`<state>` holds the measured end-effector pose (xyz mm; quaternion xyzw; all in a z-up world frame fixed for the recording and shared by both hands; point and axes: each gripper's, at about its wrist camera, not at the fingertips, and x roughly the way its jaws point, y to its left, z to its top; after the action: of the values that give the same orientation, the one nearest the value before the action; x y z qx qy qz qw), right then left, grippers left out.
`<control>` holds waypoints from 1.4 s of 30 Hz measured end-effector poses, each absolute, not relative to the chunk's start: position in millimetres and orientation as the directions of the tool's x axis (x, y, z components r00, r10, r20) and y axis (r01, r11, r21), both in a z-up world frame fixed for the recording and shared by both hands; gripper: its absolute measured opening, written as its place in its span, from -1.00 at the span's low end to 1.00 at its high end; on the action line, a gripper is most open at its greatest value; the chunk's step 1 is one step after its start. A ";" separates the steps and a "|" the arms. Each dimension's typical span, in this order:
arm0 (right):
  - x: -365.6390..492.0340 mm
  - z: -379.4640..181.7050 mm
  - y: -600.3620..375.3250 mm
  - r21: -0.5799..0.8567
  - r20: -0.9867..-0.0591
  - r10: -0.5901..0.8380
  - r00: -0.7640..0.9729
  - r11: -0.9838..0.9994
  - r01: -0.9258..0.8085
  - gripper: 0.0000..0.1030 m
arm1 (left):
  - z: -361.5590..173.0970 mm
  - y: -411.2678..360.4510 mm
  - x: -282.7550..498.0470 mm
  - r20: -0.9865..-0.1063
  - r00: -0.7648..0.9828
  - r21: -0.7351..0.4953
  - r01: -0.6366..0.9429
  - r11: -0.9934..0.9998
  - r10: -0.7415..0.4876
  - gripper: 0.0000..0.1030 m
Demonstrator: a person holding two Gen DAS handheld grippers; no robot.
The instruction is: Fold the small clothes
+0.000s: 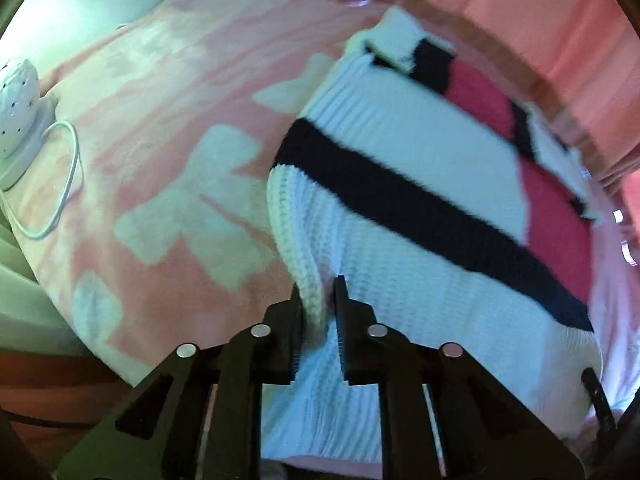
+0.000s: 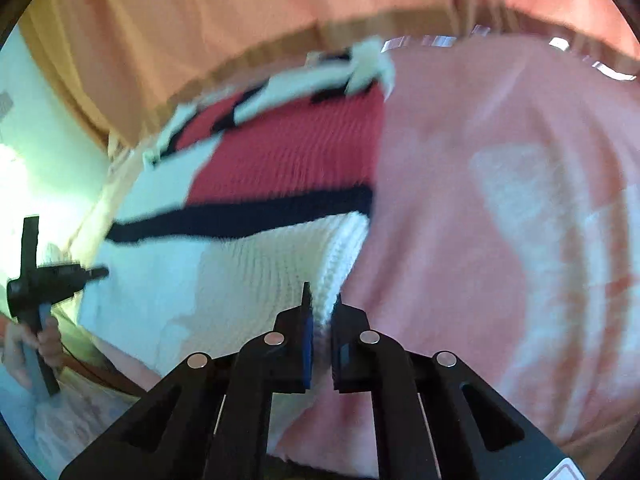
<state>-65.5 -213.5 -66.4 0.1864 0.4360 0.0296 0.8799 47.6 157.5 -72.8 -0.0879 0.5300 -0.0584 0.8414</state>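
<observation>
Left wrist view, far left: white perforated lamp (image 1: 16, 100) on its base, white cable (image 1: 66, 184) looped beside it, both on the pink-and-white blanket (image 1: 168, 152). The blanket covers the whole work surface, pale blocky patches on pink. Centre to right: knit sweater (image 1: 400, 184), white rib knit with a navy stripe running diagonally and red blocks toward its far right side, lying on the blanket, far edge up against a brown wooden rail (image 1: 552, 100) with pink fabric behind it. Left gripper (image 1: 318, 300) at bottom centre, fingers pressed in on a raised fold of the sweater's white near-left edge, knit bunched between the pads. Right wrist view, far left: the other gripper's black body showing, held in the person's hand (image 2: 28, 344). Then the sweater (image 2: 256, 184) again, white near part, navy stripe across, red panel beyond, blurred at the far edge. Right gripper (image 2: 322, 308) bottom centre, fingers clamped on the white ribbed near-right corner, fabric pinched between the blue-faced pads. Right of that, only blanket.
</observation>
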 end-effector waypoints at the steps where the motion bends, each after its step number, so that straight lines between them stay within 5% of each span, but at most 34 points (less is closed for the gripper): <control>1: -72.3 -54.9 -223.1 0.348 -0.744 0.198 0.638 0.930 0.117 -0.89 | -67.1 156.2 40.5 -0.870 0.441 -0.238 0.014 0.971 -0.220 -0.80; 5: -113.7 -7.5 -261.2 0.304 -0.710 0.135 0.691 0.944 0.128 -0.90 | -41.2 134.1 -12.6 -0.825 0.459 -0.324 0.096 0.941 -0.331 -0.90; 6: -123.3 -1.2 -265.8 0.282 -0.712 0.117 0.692 0.951 0.129 -0.90 | -35.5 132.0 -30.5 -0.828 0.494 -0.328 -0.043 0.944 -0.265 -0.90; 8: -149.4 6.4 -272.5 0.240 -0.721 0.088 0.688 0.962 0.128 -0.89 | -32.1 118.0 -52.9 -0.821 0.491 -0.334 -0.001 0.943 -0.290 -0.90; 17: -256.1 -19.2 -263.2 0.192 -0.801 0.082 0.593 0.974 0.125 -0.89 | -45.1 97.9 -150.4 -0.844 0.440 -0.305 0.074 0.949 -0.306 -0.91; 22: -279.3 7.5 -266.8 0.262 -0.769 0.132 0.625 0.958 0.120 -0.89 | -1.4 104.9 -167.9 -0.794 0.507 -0.340 0.089 0.936 -0.337 -0.92; 30: -147.2 84.5 -313.9 0.306 -0.593 0.104 0.799 0.946 0.104 -0.88 | 92.9 108.8 -30.7 -0.611 0.734 -0.310 0.125 0.943 -0.298 -0.91; 33: -47.9 57.7 -337.3 0.417 -0.605 0.198 0.771 0.904 0.094 -0.85 | 80.5 89.4 56.6 -0.625 0.754 -0.228 0.068 0.971 -0.200 -0.91; 38: 46.8 0.2 -342.9 0.319 -0.727 0.102 0.679 0.926 0.202 -0.69 | 5.3 82.2 174.3 -0.735 0.665 -0.213 -0.037 0.976 -0.135 -0.84; 40: 43.4 2.0 -346.4 0.318 -0.701 0.082 0.709 0.925 0.207 -0.52 | -5.7 92.8 184.4 -0.745 0.649 -0.241 -0.052 0.969 -0.151 -0.70; 42: 23.0 11.0 -351.2 0.309 -0.640 0.060 0.766 0.933 0.185 -0.05 | -5.1 103.0 180.2 -0.722 0.675 -0.245 -0.047 0.969 -0.150 0.06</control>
<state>23.0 -351.2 11.0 0.1799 0.3404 -0.0341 0.9223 180.2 103.0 -5.1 -0.1222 0.4018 -0.0284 0.9071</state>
